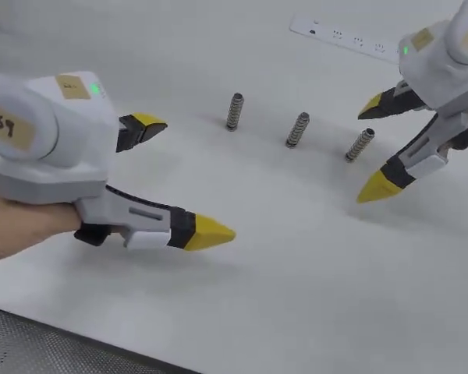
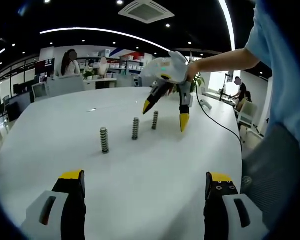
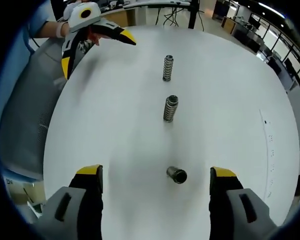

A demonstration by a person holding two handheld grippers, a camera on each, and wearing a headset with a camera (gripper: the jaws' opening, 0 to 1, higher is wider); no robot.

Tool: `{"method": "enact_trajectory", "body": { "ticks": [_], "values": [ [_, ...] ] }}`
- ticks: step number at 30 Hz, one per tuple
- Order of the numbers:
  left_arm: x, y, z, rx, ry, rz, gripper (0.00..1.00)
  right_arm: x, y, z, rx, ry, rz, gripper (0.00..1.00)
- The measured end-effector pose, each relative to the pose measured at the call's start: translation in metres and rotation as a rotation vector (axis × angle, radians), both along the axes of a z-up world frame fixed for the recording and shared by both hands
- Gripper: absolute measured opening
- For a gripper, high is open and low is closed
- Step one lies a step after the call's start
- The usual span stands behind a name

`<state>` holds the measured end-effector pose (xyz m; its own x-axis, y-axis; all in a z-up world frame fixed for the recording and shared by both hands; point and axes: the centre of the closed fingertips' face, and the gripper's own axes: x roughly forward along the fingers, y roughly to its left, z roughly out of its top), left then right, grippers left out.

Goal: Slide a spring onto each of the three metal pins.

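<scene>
At the left, the left hand-held gripper (image 1: 186, 178) had a white plastic body, black jaws and pointed yellow tips, and it was released, the jaws spread wide with nothing between them. On its body there was a tan sticker (image 1: 5, 125) with the handwritten number "69", and beside a second sticker a small green light (image 1: 94, 89) was lit. The smooth white tabletop (image 1: 296, 288) lay under it. Further right, three springs of grey coiled metal stood upright on the tabletop in a slanted row, well apart from each other: the left spring (image 1: 235, 111), the middle spring (image 1: 298, 129) and the right spring (image 1: 359, 145). Whether a pin was inside each one I could not tell; in the right gripper view the nearest spring showed a dark hollow top. The right hand-held gripper (image 1: 370, 149), of the same white, black and yellow make, was also released and held nothing; its lower yellow tip was near the right spring but not touching it. Its tan sticker seemed to read "26". Behind it, a long white power strip (image 1: 339, 36) lay flat on the tabletop.
</scene>
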<state>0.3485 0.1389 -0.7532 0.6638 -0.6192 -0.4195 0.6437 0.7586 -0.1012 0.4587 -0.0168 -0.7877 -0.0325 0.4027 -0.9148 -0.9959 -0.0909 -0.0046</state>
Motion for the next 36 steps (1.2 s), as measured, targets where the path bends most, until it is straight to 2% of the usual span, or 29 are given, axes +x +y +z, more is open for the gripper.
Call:
{"method": "enact_trajectory", "body": {
  "ticks": [2, 5, 8, 15, 19, 27, 36],
  "values": [
    [0.000, 0.000, 0.001, 0.006, -0.004, -0.005, 0.98, -0.003, -0.001, 0.002, 0.028, -0.006, -0.026, 0.89],
    [0.000, -0.001, 0.005, 0.009, -0.008, -0.011, 0.98, -0.007, 0.002, 0.008, 0.097, -0.006, -0.084, 0.89],
    [0.000, 0.000, 0.006, 0.015, -0.010, -0.016, 0.98, -0.011, 0.000, 0.013, 0.134, -0.018, -0.117, 0.92],
    [-0.003, 0.001, 0.008, 0.032, -0.017, -0.032, 0.98, -0.029, -0.013, 0.019, 0.184, -0.015, -0.191, 0.97],
    [-0.003, 0.001, 0.010, 0.035, -0.020, -0.036, 0.98, -0.038, -0.021, 0.023, 0.211, -0.028, -0.242, 1.00],
    [-0.002, -0.002, 0.017, 0.041, -0.037, -0.049, 0.98, -0.065, -0.031, 0.038, 0.284, -0.039, -0.328, 0.99],
    [-0.004, -0.001, 0.029, 0.053, -0.050, -0.050, 0.98, -0.091, -0.050, 0.053, 0.373, -0.058, -0.473, 0.99]
  ]
}}
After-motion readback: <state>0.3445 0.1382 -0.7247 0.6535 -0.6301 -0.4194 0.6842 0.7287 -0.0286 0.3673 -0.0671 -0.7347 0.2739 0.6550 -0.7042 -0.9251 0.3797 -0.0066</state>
